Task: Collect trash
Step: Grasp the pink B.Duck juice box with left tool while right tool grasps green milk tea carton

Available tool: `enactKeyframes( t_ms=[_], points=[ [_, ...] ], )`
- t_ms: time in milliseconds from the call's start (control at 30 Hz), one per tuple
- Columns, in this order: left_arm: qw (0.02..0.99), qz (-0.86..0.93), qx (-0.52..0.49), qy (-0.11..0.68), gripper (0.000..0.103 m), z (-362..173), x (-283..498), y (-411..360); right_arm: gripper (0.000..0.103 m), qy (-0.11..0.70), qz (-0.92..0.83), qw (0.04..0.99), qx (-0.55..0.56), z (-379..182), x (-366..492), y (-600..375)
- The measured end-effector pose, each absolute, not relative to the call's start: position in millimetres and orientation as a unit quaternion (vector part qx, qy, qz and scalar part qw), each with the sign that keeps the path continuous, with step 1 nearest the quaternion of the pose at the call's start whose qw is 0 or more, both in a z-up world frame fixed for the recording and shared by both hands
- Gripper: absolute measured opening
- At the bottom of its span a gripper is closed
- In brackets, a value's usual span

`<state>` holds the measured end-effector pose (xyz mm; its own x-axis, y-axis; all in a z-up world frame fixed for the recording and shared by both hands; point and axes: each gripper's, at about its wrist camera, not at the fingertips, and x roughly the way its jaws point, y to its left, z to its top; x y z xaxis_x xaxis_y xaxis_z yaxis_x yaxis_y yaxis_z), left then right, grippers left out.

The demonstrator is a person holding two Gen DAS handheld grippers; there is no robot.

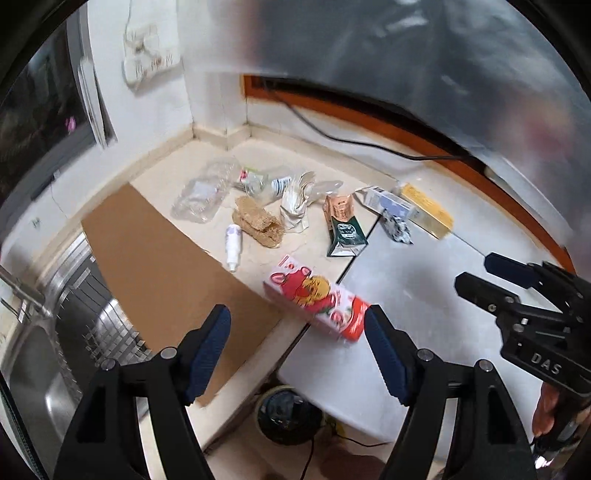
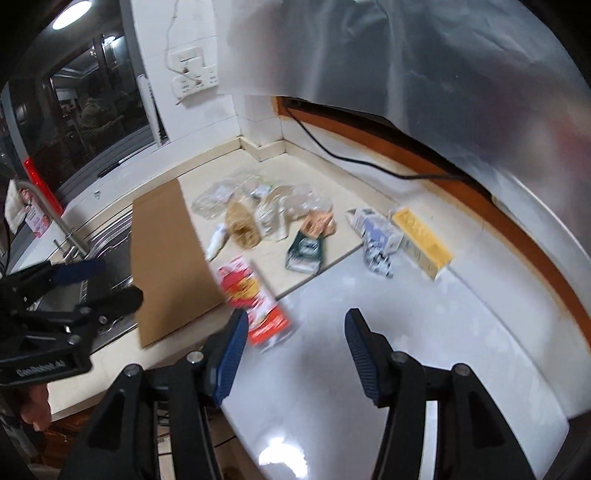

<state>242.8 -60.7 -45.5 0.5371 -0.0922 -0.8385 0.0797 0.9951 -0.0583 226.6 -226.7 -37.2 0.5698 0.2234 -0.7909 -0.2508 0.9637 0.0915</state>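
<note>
Left tool (image 1: 297, 345) & right tool (image 2: 293, 354) both gape, nothing held; red carton (image 1: 317, 301) lies near table (image 1: 424, 295) front edge; other trash (image 1: 258, 218) toward back corner, beside cardboard sheet (image 1: 155, 258).

A pale counter (image 2: 406, 295) meets white tiled walls (image 2: 258, 122) — dark window (image 2: 92, 110), steel sink (image 1: 44, 369), ceiling light (image 2: 71, 14) on.

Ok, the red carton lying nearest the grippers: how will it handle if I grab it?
The red carton lies flat on a broad face, so it probably won't roll. It looks like thin card, likely light and crushable. Its glossy print may slip between pads.
</note>
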Motion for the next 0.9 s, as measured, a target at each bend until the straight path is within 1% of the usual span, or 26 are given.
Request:
enactKeyframes(
  t_ms=[200, 433, 600, 633, 833, 900],
  points=[
    [0.850, 0.004, -0.046, 0.525, 0.073, -89, 298, -81, 0.055, 0.469, 0.147, 0.871, 0.020, -64, 282, -252],
    [0.826, 0.051, -0.035, 0.560, 0.073, -135, 334, -105, 0.055, 0.499, 0.167, 0.849, 0.041, -100, 307, -264],
    [0.802, 0.083, -0.031, 0.591, 0.073, -167, 342, -112, 0.055, 0.512, 0.173, 0.839, 0.055, -116, 314, -274],
    [0.799, 0.086, -0.036, 0.594, 0.074, -172, 342, -112, 0.055, 0.514, 0.174, 0.838, 0.057, -118, 315, -275],
    [0.788, 0.091, -0.061, 0.606, 0.074, -184, 343, -108, 0.055, 0.526, 0.182, 0.828, 0.061, -129, 325, -275],
    [0.790, 0.087, -0.063, 0.604, 0.071, -186, 341, -109, 0.055, 0.527, 0.187, 0.826, 0.064, -131, 328, -271]
  ],
)
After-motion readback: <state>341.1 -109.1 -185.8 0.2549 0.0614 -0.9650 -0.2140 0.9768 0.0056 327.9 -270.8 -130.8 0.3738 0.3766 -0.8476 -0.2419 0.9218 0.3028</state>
